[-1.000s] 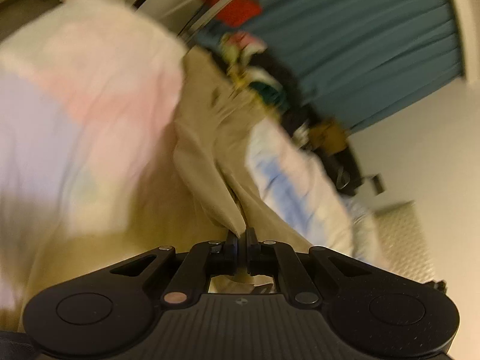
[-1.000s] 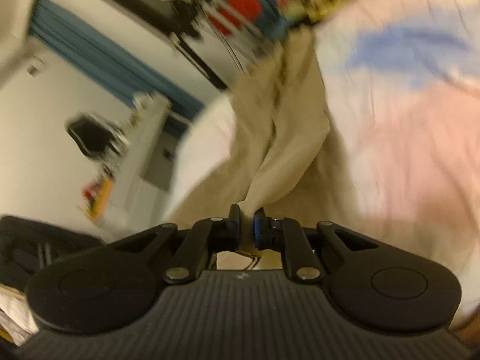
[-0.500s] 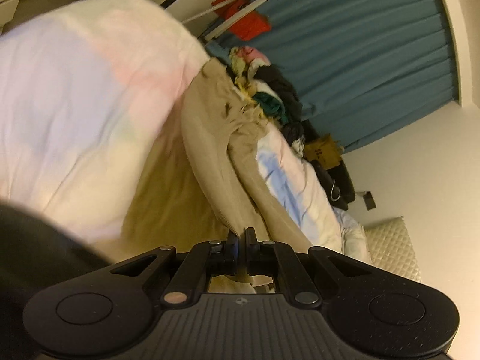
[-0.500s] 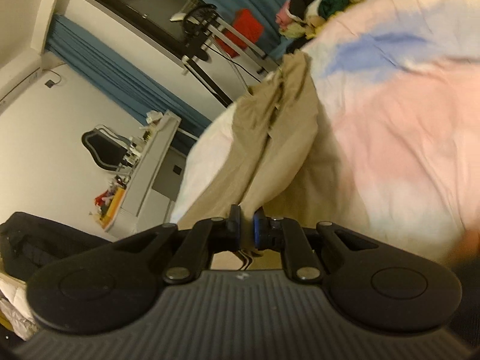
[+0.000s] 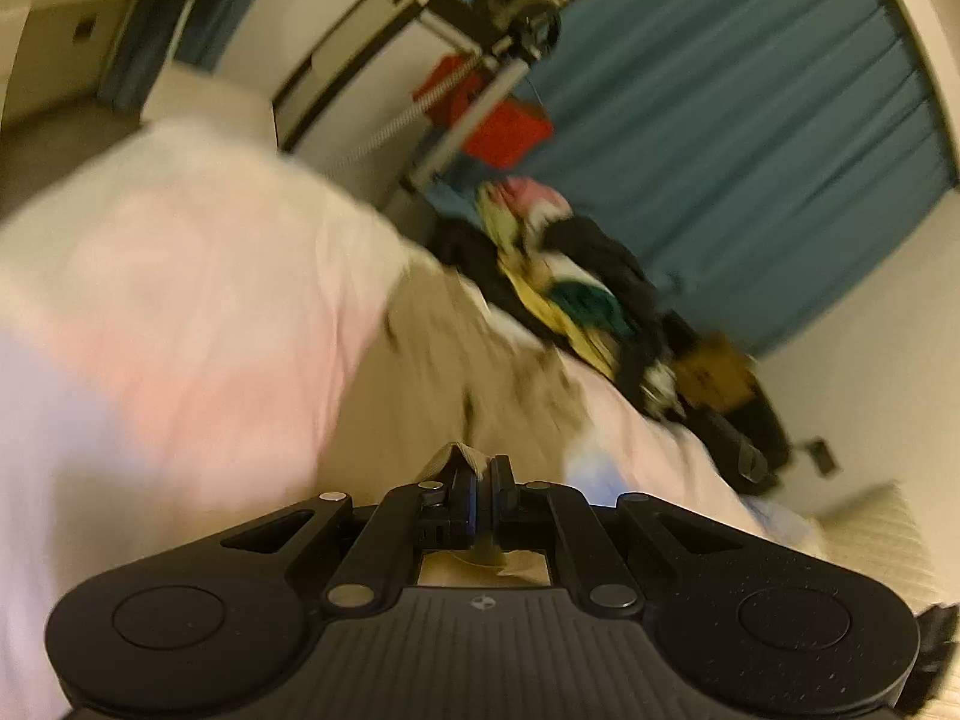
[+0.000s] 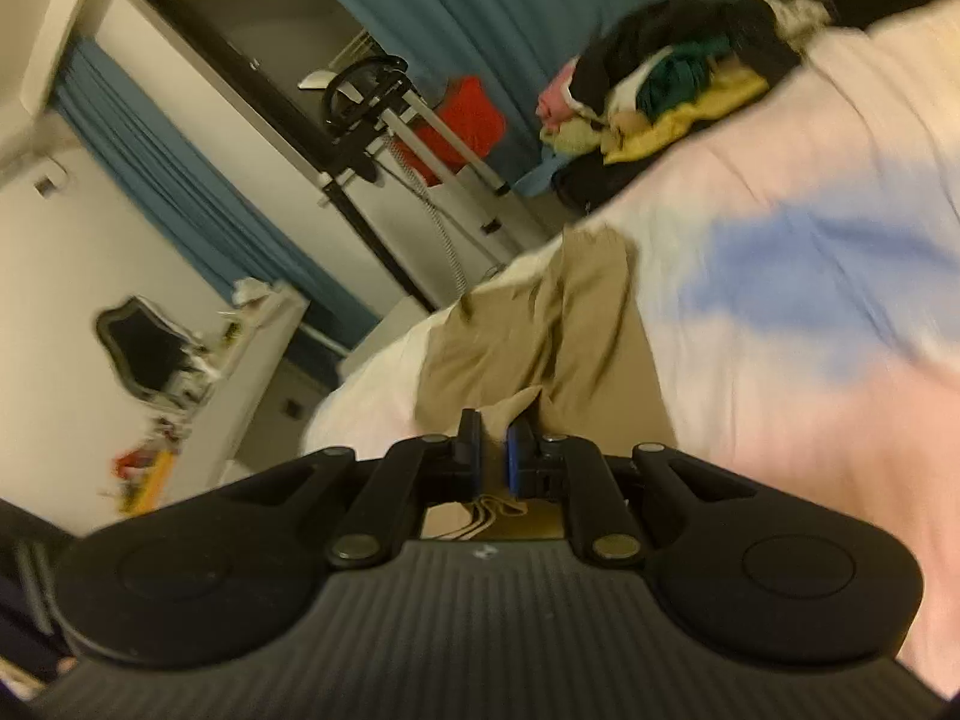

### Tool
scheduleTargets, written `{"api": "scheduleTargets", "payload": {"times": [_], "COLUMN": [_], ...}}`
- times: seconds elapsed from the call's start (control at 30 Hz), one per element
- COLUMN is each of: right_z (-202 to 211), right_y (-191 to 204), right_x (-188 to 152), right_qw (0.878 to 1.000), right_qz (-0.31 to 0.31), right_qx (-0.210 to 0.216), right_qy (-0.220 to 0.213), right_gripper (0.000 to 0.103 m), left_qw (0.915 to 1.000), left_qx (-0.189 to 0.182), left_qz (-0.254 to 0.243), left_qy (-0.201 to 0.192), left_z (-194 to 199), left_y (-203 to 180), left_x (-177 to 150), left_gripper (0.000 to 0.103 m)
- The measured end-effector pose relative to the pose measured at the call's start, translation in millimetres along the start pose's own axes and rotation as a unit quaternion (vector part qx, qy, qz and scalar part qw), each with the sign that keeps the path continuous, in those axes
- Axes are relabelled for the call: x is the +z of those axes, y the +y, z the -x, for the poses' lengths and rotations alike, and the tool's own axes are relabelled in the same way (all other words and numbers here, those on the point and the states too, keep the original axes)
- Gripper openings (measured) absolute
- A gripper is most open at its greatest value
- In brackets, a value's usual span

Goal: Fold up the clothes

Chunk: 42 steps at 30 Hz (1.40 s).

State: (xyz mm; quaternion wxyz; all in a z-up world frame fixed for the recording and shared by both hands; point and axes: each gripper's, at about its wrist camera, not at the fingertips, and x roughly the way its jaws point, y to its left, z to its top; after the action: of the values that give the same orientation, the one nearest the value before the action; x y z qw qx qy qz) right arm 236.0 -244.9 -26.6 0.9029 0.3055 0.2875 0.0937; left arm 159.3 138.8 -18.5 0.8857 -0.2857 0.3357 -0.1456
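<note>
We have both tongs clamped on the khaki trousers point(image 6: 540, 336). The left tongs point(image 5: 478, 471) pinch a thin hem edge, jaws nearly closed, and the right tongs point(image 6: 493, 444) grip a thicker bunch of the same cloth between their blue pads. The trousers lie stretched away from us on the bed point(image 6: 780, 252), running from the tongs toward twelve o'clock in the right wrist view and toward one o'clock in the left.

What worries us is slip. The left hold is on only a sliver of fabric, so a sharp tug could pull it free and drop that leg. The two holds also differ in thickness, and if we carry them unevenly the legs may twist and the fold land crooked. Both views are blurred, so judging where the hems meet the waistband is hard. The far end sits close to the pile of clothes point(image 6: 660, 78) at one o'clock, and carrying the cloth too far could drag it into that heap.

The trousers look like a matte woven cotton, soft, with long lengthwise creases and a flattened, tapering shape. The bed cover is smooth, with washed pastel patches of pink, blue and cream. The pile is a crumpled mix of black, yellow, green and pink.
</note>
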Motion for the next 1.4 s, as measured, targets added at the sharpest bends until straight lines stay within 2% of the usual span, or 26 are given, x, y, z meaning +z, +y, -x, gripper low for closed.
{"api": "scheduleTargets", "payload": {"times": [0.1,0.23,0.4,0.53,0.67,0.7,0.73,0.77,0.8,0.83,0.87,0.9,0.93,1.0,1.13,1.27,1.4], "right_z": [-62,-138,-211,-231,-225,-221,-214,-206,-196,-184,-169,-154,-138,-108,-51,-3,26], "right_y": [-3,-24,-54,-70,-60,-55,-51,-47,-42,-36,-29,-21,-13,4,29,45,46], "right_x": [20,32,22,8,11,12,14,16,17,18,17,16,15,9,-10,-35,-65], "right_qw": [0.999,0.997,0.990,0.990,0.986,0.985,0.984,0.984,0.985,0.985,0.985,0.984,0.983,0.980,0.978,0.975,0.971], "right_qz": [0.032,0.054,0.104,0.106,0.136,0.142,0.145,0.147,0.146,0.148,0.153,0.158,0.166,0.182,0.195,0.203,0.211], "right_qx": [-0.024,-0.045,-0.091,-0.090,-0.098,-0.100,-0.098,-0.095,-0.090,-0.085,-0.080,-0.075,-0.072,-0.067,-0.049,-0.038,-0.027], "right_qy": [-0.015,-0.025,0.006,0.019,0.023,0.024,0.024,0.023,0.020,0.014,0.002,-0.009,-0.021,-0.038,-0.061,-0.083,-0.113], "right_gripper": [0.012,0.012,0.012,0.012,0.014,0.015,0.016,0.022,0.034,0.042,0.062,0.077,0.082,0.081,0.081,0.081,0.081], "left_qw": [0.9981,0.9895,0.9822,0.9790,0.9738,0.9737,0.9739,0.9736,0.9732,0.9728,0.9729,0.9734,0.9733,0.9715,0.9667,0.9592,0.9502], "left_qx": [0.022,0.057,0.092,0.106,0.111,0.110,0.111,0.113,0.113,0.110,0.104,0.096,0.092,0.088,0.076,0.070,0.067], "left_qz": [-0.047,-0.119,-0.161,-0.174,-0.198,-0.199,-0.198,-0.198,-0.200,-0.203,-0.205,-0.206,-0.209,-0.217,-0.236,-0.258,-0.280], "left_qy": [-0.033,-0.060,-0.032,-0.010,-0.006,-0.005,-0.005,-0.008,-0.013,-0.019,-0.024,-0.026,-0.029,-0.036,-0.062,-0.092,-0.120], "left_z": [-52,-125,-212,-250,-247,-243,-238,-230,-219,-207,-194,-180,-165,-134,-76,-30,0], "left_y": [-8,-11,3,14,8,6,3,-1,-5,-10,-15,-21,-26,-38,-58,-67,-72], "left_x": [25,36,32,29,29,30,30,30,28,25,22,18,13,0,-31,-68,-97], "left_gripper": [0.005,0.005,0.005,0.005,0.011,0.022,0.037,0.045,0.055,0.061,0.065,0.075,0.082,0.084,0.099,0.101,0.102]}}
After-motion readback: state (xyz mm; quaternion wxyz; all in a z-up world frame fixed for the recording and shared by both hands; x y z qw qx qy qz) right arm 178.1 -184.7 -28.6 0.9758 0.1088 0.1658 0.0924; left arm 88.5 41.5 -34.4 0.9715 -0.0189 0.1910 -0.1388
